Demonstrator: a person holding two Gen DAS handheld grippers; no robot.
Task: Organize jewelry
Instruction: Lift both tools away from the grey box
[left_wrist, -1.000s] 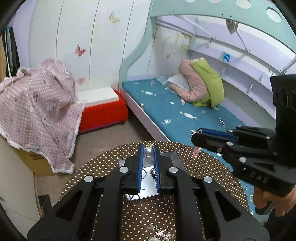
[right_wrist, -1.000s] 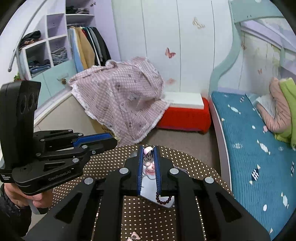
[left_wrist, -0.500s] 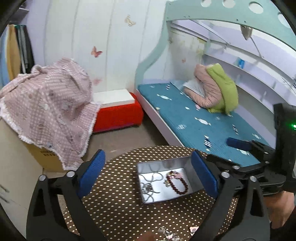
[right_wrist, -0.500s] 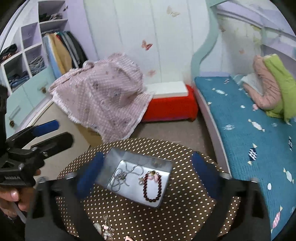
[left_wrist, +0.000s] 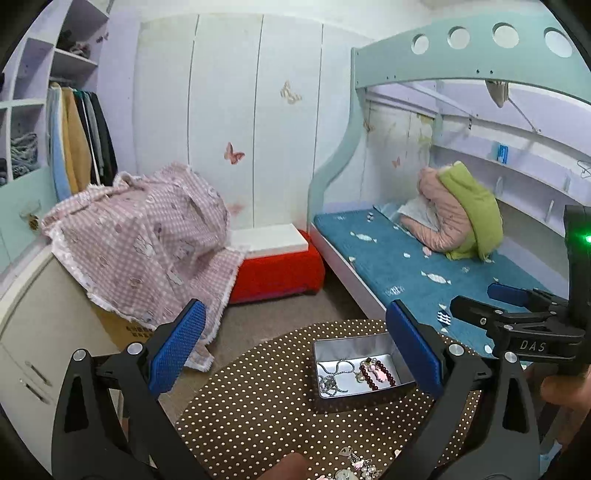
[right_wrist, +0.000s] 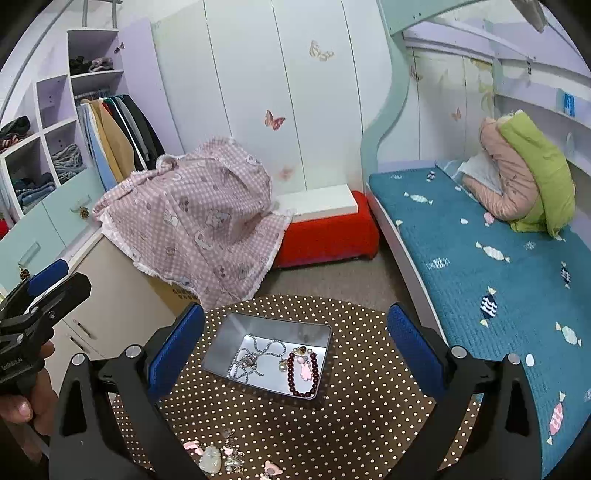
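A silver metal tin sits on the round brown polka-dot table. Inside lie a silver chain necklace, a dark red bead bracelet and a pink charm with a pearl. Loose pink and pearl jewelry pieces lie at the table's near edge. My left gripper is open and empty, held above the table. My right gripper is open and empty above the tin. Each gripper shows at the side of the other's view.
A pink checked cloth covers a box left of the table. A red stool with a white top stands behind. A bed with a blue mattress runs along the right. A wardrobe with shelves is at far left.
Both grippers were shut on jewelry over the tin a second ago. They opened, the pieces now lie in the tin, and both grippers have pulled up and back.
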